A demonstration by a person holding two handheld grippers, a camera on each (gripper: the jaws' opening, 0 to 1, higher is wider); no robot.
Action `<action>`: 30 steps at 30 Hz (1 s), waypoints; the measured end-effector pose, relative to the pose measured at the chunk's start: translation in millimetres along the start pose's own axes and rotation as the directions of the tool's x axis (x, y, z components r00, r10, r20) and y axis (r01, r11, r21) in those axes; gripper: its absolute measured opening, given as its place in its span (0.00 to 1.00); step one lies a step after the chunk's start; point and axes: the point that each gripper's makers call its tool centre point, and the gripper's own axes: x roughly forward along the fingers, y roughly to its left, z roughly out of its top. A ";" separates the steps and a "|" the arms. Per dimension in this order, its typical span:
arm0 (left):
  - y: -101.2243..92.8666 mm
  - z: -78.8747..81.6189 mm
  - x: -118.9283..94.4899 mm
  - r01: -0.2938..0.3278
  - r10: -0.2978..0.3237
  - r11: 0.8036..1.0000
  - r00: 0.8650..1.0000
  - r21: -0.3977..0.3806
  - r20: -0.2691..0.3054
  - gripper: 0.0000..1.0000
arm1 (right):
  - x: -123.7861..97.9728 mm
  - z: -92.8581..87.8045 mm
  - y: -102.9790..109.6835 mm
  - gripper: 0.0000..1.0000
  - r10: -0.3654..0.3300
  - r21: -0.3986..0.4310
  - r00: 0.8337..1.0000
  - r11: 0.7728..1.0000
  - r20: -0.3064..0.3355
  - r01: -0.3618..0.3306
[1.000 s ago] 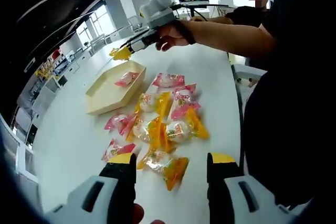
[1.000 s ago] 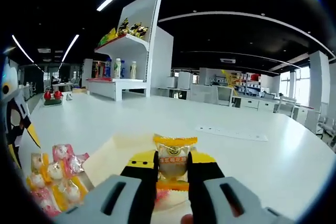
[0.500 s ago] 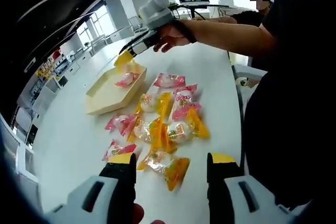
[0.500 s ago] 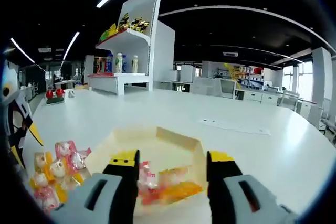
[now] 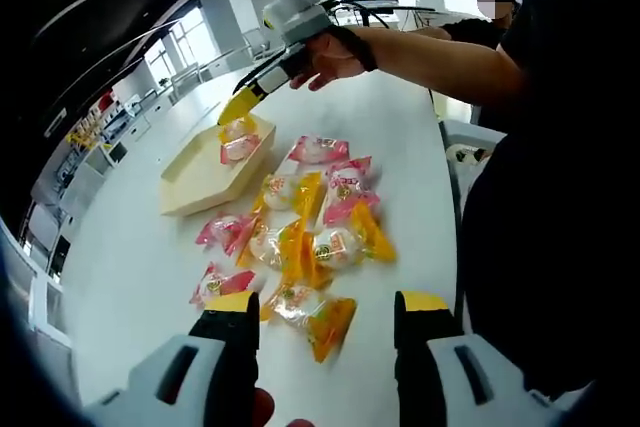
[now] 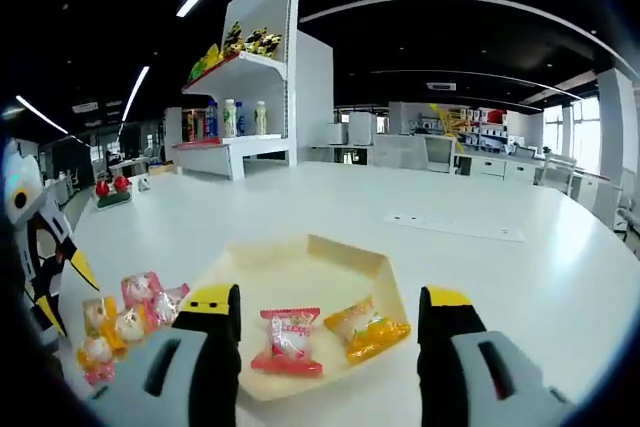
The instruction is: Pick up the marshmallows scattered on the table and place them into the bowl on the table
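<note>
Right claw (image 6: 325, 317) spread wide above bowl (image 6: 310, 262) (two marshmallows inside), left claw (image 5: 325, 312) agape near scattered marshmallows (image 5: 315, 212)

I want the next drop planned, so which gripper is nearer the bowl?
Right. The right gripper hangs open just over the bowl; the left gripper is back beyond the scattered marshmallows.

No readable text, marshmallow wrappers (image 5: 318, 247) bear printed marks too small to read
</note>
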 end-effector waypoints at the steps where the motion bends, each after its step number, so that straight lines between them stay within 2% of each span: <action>1: 0.0 -0.1 -0.1 0.000 0.000 1.000 1.000 -0.001 0.000 0.54 | -2.9 0.2 5.1 0.70 0.018 0.006 1.000 1.000 -0.014 -0.018; 6: 0.1 0.3 -0.7 -0.003 0.003 1.000 1.000 0.001 0.004 0.54 | -10.5 1.7 9.3 0.69 0.020 -0.018 0.999 1.000 -0.042 -0.021; 10: -0.6 0.6 -1.4 -0.004 0.004 1.000 1.000 0.000 0.008 0.54 | -18.0 1.9 17.1 0.64 0.047 -0.014 0.997 0.999 -0.057 -0.048; 17: -0.7 0.7 -1.7 -0.007 0.007 1.000 1.000 0.000 0.010 0.54 | -31.1 7.4 36.5 0.64 0.080 -0.032 0.995 0.996 -0.061 -0.082; 20: -0.9 -0.1 -1.9 -0.006 0.006 1.000 1.000 -0.002 0.009 0.54 | -33.3 11.1 35.7 0.64 0.080 -0.046 0.995 0.996 -0.056 -0.083; 30: 1.2 1.5 -2.1 -0.009 0.009 1.000 1.000 0.001 0.010 0.54 | -37.4 -2.3 41.0 0.65 0.071 -0.058 0.992 0.995 -0.105 -0.077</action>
